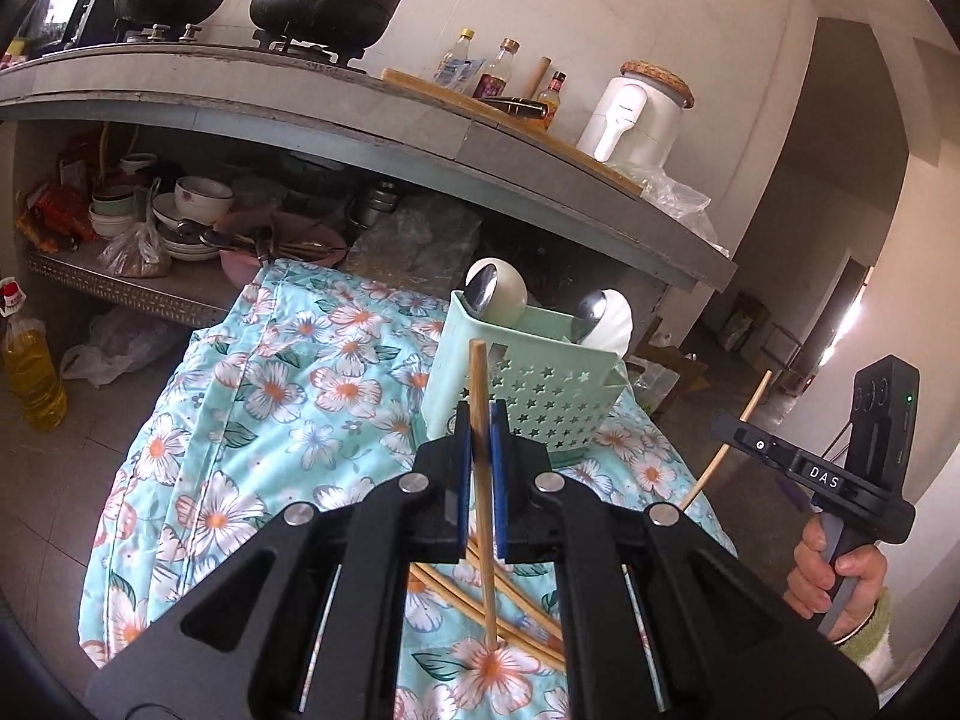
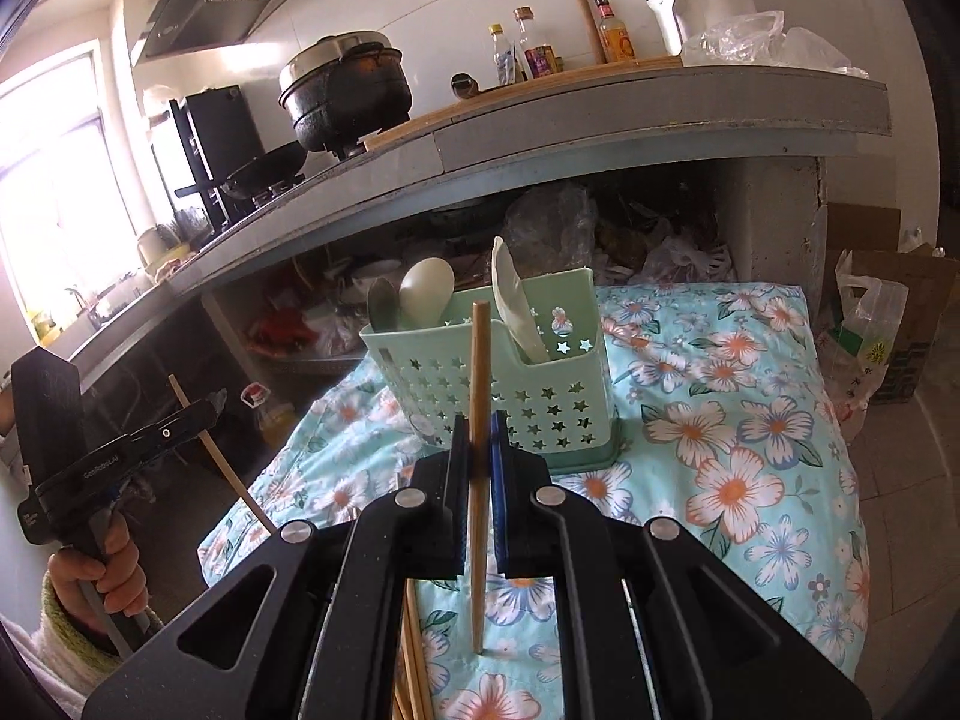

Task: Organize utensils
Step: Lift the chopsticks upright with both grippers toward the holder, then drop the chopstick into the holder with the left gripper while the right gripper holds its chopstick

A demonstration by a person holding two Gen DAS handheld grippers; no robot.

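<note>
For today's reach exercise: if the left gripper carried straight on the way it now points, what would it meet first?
Most likely the green holder on the flowered cloth. It stands directly beyond the left gripper, which is shut on a chopstick. Depth is unclear, so the gap cannot be judged.

Spoons [image 2: 426, 291] in caddy [image 2: 510, 396] on cloth [image 2: 750, 450]; loose chopsticks [image 1: 516, 600] apparently before it.

Left black two-finger gripper [image 1: 480, 438] at lower centre of its own view, blue-padded jaws clamped on a thin wooden chopstick [image 1: 483, 498]; right black gripper [image 2: 479, 450] likewise pinching another wooden chopstick [image 2: 478, 480], each gripped by a bare hand [image 1: 831, 570].
</note>
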